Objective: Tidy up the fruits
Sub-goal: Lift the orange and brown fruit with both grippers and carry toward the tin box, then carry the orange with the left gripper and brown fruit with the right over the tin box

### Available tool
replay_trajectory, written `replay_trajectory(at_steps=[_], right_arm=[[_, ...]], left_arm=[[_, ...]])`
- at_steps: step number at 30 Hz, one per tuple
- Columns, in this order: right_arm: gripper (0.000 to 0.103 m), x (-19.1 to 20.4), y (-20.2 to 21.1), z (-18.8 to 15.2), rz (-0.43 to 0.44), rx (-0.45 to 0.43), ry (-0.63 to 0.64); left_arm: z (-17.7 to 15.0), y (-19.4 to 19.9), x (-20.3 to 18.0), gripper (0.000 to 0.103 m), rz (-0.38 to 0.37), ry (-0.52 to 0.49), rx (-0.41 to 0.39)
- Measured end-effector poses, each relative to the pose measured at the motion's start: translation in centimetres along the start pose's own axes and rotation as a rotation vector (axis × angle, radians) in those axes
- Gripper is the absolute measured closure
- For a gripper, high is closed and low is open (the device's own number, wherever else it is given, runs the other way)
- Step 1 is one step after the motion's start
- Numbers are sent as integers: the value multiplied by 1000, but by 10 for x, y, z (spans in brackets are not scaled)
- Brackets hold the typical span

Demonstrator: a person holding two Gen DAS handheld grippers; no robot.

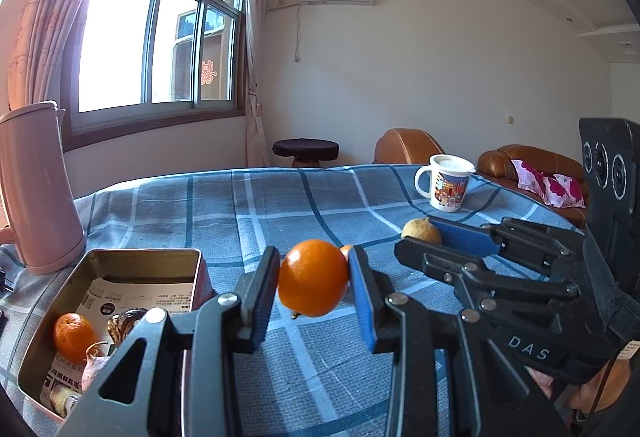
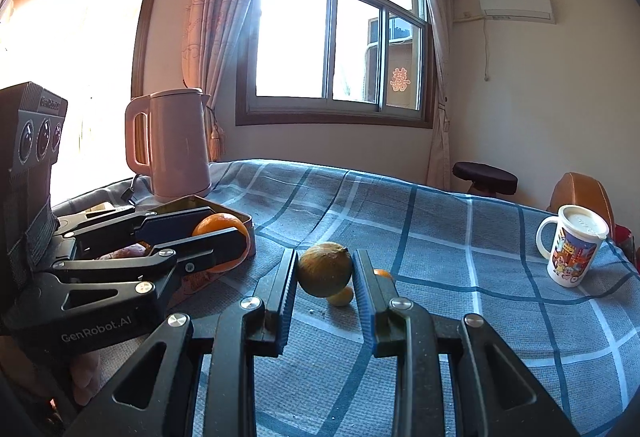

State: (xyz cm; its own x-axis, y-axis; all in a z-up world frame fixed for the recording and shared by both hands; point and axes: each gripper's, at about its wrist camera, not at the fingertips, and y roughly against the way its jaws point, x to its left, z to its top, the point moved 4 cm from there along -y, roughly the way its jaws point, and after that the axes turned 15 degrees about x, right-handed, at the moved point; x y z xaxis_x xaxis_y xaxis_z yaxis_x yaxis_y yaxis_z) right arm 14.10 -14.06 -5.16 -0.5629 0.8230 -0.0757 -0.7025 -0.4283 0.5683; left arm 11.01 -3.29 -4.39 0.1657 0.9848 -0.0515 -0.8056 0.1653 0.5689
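My left gripper (image 1: 313,277) is shut on an orange (image 1: 312,278) and holds it above the blue checked tablecloth, just right of the open metal tin (image 1: 132,257). The tin holds another orange (image 1: 74,337), papers and other bits. My right gripper (image 2: 325,273) is shut on a yellow-green round fruit (image 2: 325,269), held off the cloth; it also shows in the left wrist view (image 1: 422,231). Two small orange fruits (image 2: 341,296) (image 2: 383,273) lie on the cloth beyond my right fingers. In the right wrist view my left gripper (image 2: 224,237) holds its orange (image 2: 220,229) by the tin.
A pink kettle (image 2: 170,145) stands behind the tin at the table's back left. A white cartoon mug (image 2: 570,251) with a lid stands at the right. A stool (image 1: 305,151) and brown sofa (image 1: 532,165) lie beyond the table.
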Motion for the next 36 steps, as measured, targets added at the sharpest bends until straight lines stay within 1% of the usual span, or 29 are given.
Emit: replay_trajectory(at_steps=[16,36], right_arm=[[73,36,-16,9,32,21,64],[73,72,-27,22,73,37,129]], left_arm=[[-10,19,38,66,35,57,-23],[-17,32,70,66,68,106,-28]])
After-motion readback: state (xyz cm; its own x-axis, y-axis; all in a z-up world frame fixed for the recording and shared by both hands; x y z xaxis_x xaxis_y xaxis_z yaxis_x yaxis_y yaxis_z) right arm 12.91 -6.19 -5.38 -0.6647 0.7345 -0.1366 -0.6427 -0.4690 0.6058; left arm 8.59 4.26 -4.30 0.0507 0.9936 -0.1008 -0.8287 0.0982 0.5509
